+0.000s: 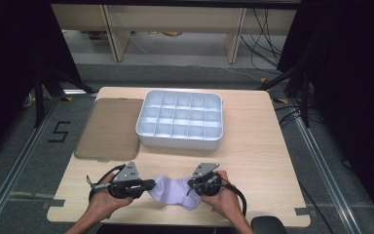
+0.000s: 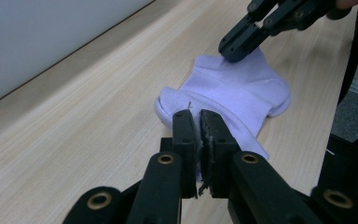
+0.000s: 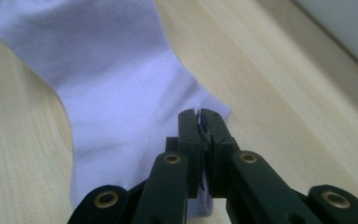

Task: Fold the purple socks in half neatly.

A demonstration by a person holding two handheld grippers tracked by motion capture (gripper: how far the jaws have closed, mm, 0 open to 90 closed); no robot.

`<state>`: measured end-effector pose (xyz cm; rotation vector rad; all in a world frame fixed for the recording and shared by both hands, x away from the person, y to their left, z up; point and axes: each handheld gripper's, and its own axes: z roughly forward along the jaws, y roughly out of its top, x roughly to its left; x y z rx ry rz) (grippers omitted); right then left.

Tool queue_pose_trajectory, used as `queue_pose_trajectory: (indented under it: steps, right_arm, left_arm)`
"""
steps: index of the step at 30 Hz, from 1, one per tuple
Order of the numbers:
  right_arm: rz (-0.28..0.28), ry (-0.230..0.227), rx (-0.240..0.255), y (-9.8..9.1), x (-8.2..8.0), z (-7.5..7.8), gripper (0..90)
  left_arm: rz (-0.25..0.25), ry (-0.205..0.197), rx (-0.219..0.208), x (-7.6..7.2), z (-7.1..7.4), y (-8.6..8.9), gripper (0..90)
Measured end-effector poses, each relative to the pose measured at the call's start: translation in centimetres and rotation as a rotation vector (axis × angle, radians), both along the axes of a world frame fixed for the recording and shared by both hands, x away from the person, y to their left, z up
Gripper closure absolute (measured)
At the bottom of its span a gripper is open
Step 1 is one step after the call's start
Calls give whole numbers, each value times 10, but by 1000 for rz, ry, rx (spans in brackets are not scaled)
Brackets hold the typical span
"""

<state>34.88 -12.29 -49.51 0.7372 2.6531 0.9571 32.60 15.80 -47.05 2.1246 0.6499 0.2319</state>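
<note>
High view has my left claw and right claw each clamped tight on an end of the pale sock, which lies on the tabletop near its front edge; I judge folding is in hand; next I should bring one end over the other, toward the white tray

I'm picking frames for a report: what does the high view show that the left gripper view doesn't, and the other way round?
High view alone: the white compartment tray seen whole with its grid, the brown mat beside it, and both hands. Left gripper view alone: the left tool close up, jaws pinching the sock's folded end. Shared: the lilac sock flat on the wooden table, and the right tool clamped on its far edge.
</note>
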Motion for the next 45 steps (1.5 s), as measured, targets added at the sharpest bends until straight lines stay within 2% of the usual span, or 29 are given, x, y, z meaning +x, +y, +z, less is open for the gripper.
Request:
queue_pose_trajectory:
  steps: [3,6,7,10,11,12,13,14,15,17,18,19,24,27,28,29,30,31,32,33,35,37,38,39,40,41,42,44,45]
  right_arm:
    - [-2,13,-2,4,0,-4,882]
    - [2,0,-13,4,1,-4,882]
    - [-5,-1,-1,5,1,-4,882]
    - [-7,12,-1,5,1,-4,882]
    - [4,1,-5,4,2,-5,882]
    - [-9,23,-3,4,1,-3,882]
    - [-5,1,5,4,2,-5,882]
    - [-2,8,2,3,2,-4,882]
    - [-2,14,-1,3,2,-3,882]
    - [-3,16,0,3,2,-4,882]
    - [-2,23,5,2,2,-3,882]
    - [-7,12,15,3,3,-5,882]
    - [-28,38,44,0,3,-6,882]
    - [-29,40,45,0,3,-6,881]
    - [-14,30,50,0,4,-6,879]
    - [-16,33,52,0,4,-6,876]
    - [-29,55,43,-2,4,-5,869]
    - [-20,42,59,-1,4,-6,865]
    - [-28,62,52,-3,4,-4,859]
    - [-25,44,69,-4,4,-4,857]
    - [-58,62,80,-7,3,2,857]
    - [-54,30,95,-12,4,7,856]
    - [-66,23,106,-15,4,8,855]
    - [-80,24,103,-19,5,10,855]
    - [-91,15,121,-19,5,9,854]
    - [-97,17,117,-22,6,10,855]
    - [-97,31,107,-25,6,11,854]
    - [-101,18,123,-26,7,10,853]
    - [-84,13,115,-28,8,11,852]
  left_arm:
    - [-9,9,-22,2,1,-5,847]
    - [-2,17,-42,2,3,-9,847]
    - [-19,11,-41,5,6,-16,847]
    - [-29,9,-44,6,7,-21,847]
    - [-32,10,-40,6,8,-24,847]
    - [-37,10,-38,7,8,-28,848]
    - [-43,8,-28,8,7,-31,848]
    - [-48,16,-39,8,6,-35,848]
    - [-56,18,-25,9,5,-39,848]
    - [-75,18,-22,11,3,-45,849]
    - [-73,26,-28,10,3,-48,849]
    - [-86,27,-14,12,3,-51,849]
    - [-101,29,-18,14,0,-65,849]
    - [-113,43,-9,15,-3,-72,849]
    - [-113,47,-9,15,-5,-74,849]
    - [-123,45,0,16,-6,-76,849]
    - [-115,55,1,17,-8,-77,849]
    - [-133,44,7,18,-9,-79,848]
    - [-125,51,10,19,-11,-80,848]
    - [-117,66,7,19,-12,-82,847]
    - [-128,58,25,22,-14,-82,845]
    - [-122,71,12,23,-16,-86,837]
    - [-117,82,25,23,-17,-87,836]
    - [-129,70,33,25,-18,-87,832]
    - [-119,92,12,23,-19,-90,830]
    - [-133,77,30,24,-19,-91,828]
    - [-119,93,14,23,-21,-93,823]
    - [-133,85,25,25,-21,-94,811]
    - [-124,96,15,25,-22,-95,806]
